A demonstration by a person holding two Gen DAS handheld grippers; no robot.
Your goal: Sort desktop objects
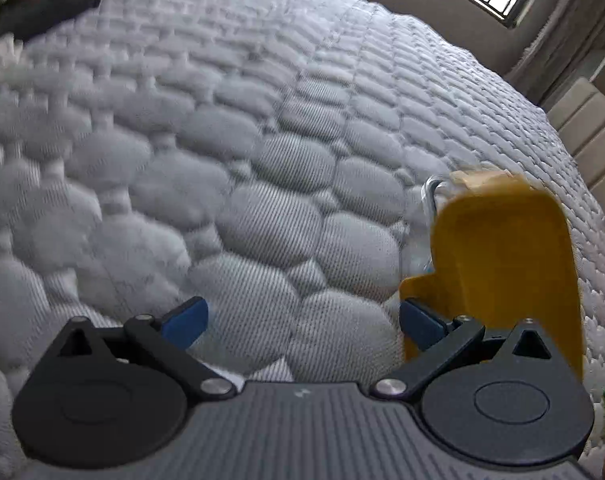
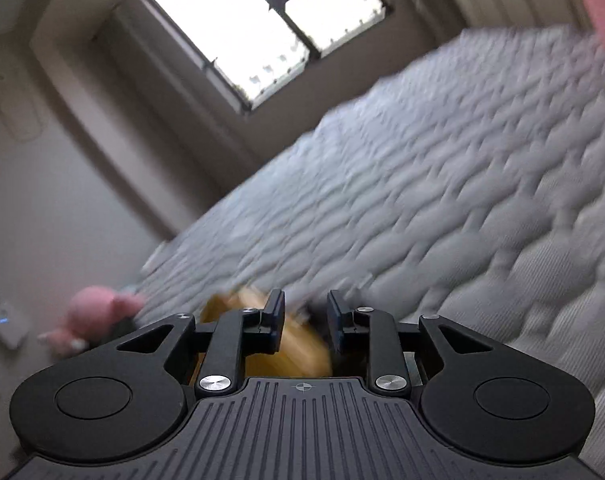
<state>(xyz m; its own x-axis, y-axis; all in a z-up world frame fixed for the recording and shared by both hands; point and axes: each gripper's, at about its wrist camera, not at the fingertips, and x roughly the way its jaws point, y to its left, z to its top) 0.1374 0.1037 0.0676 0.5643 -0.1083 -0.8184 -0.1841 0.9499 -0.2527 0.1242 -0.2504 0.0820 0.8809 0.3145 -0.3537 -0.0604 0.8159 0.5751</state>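
Yellow bin [image 1: 502, 256] stands right of my spread left gripper [image 1: 302, 320] on the mattress [image 1: 222, 140]; my right gripper [image 2: 305, 322] sits narrowly parted, holding nothing.

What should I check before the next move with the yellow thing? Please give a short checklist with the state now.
1. Left gripper open: ok, jaws wide apart.
2. Left gripper empty: ok, only mattress between the fingers.
3. Yellow thing located: ok, beside the left gripper, on its right.
4. Right gripper holding something: cannot tell, jaws narrow, view blurred.
5. Yellow thing's identity: cannot tell, a metal ring shows behind it.
6. Right view sharp enough: not ok, motion blur.
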